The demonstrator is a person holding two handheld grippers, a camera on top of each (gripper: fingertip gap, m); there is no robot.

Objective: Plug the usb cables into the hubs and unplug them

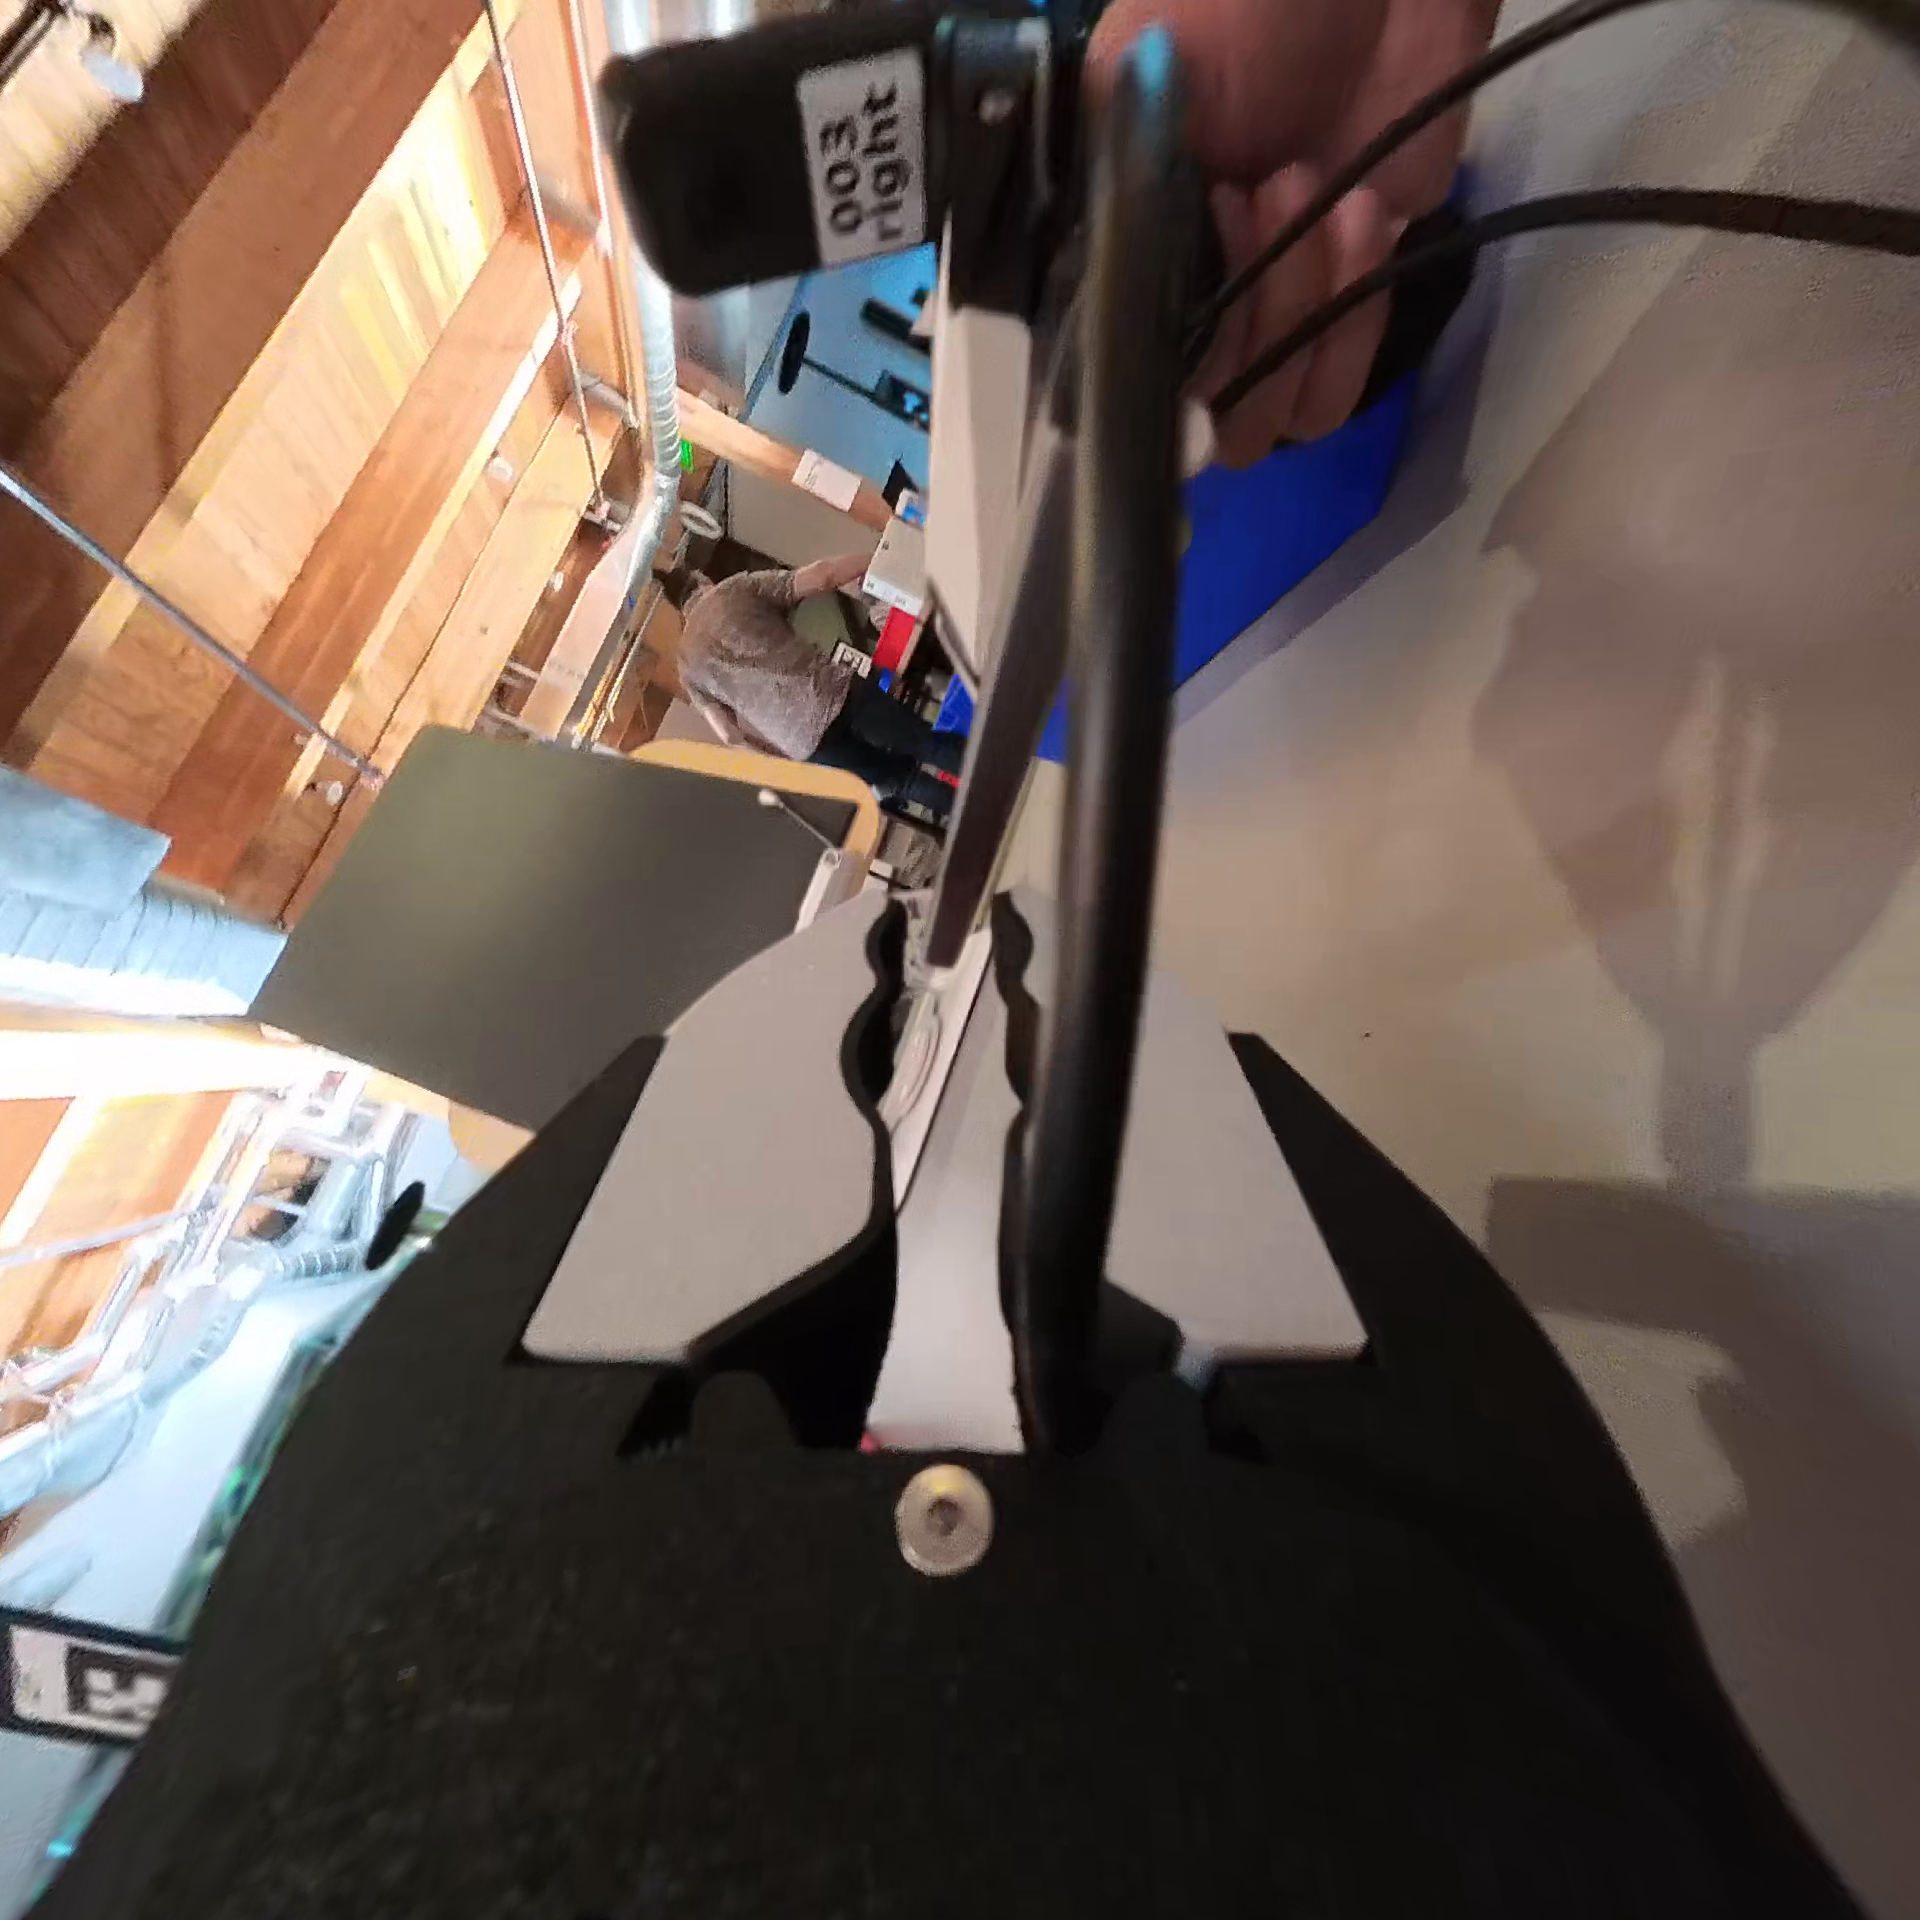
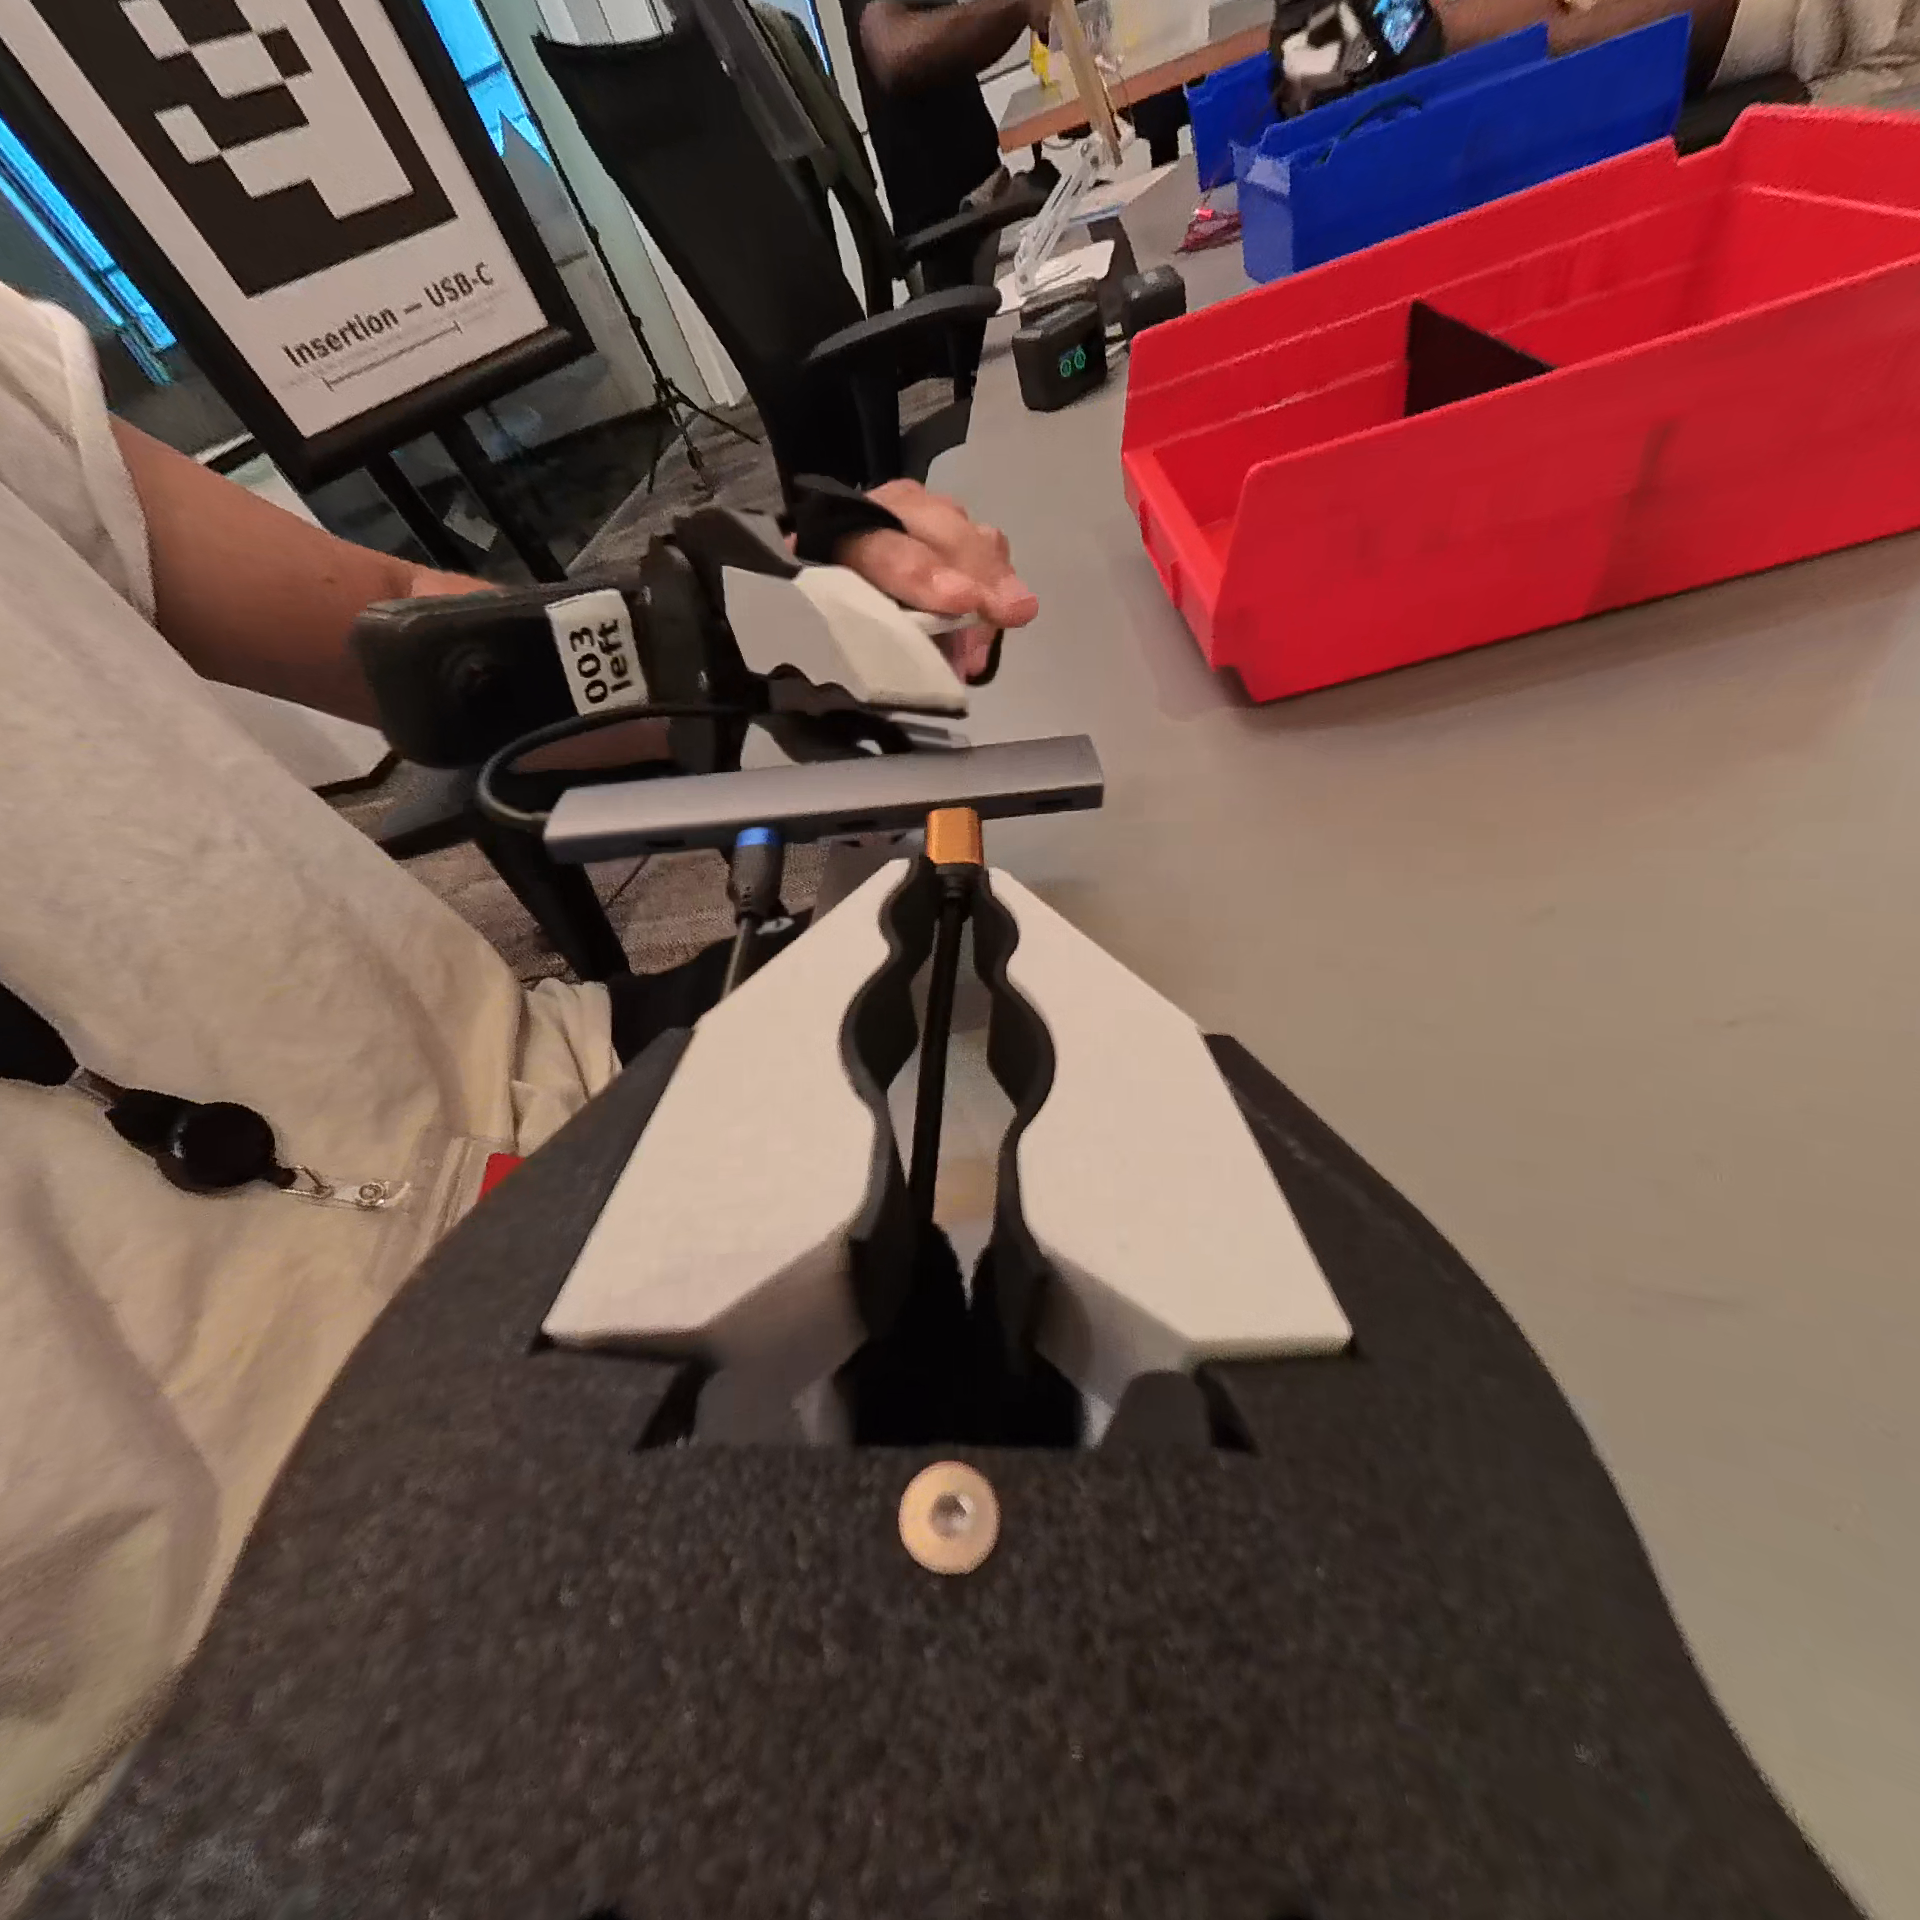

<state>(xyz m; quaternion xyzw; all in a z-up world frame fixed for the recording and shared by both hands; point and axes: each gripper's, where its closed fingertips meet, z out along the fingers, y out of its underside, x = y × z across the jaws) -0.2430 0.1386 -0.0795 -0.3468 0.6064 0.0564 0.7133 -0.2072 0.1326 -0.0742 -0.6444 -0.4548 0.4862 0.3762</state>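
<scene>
the left gripper (image 2: 935, 717) jaws clamp the grey hub (image 2: 821, 795) in the air off the table (image 2: 1455, 935) near edge. right gripper (image 2: 951, 883) jaws seem clamped on the orange plug (image 2: 953, 837); a skewed pull could jam it.

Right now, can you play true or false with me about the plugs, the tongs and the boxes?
1. The orange plug sits in the grey hub. True.
2. A blue plug sits in the hub too. True.
3. The red box is full of cables. False: the part in view looks empty.
4. The left tongs lie flat on the table. False: a hand holds them at the hub.
5. The right tongs are closed around the orange plug's cable. True.
</scene>
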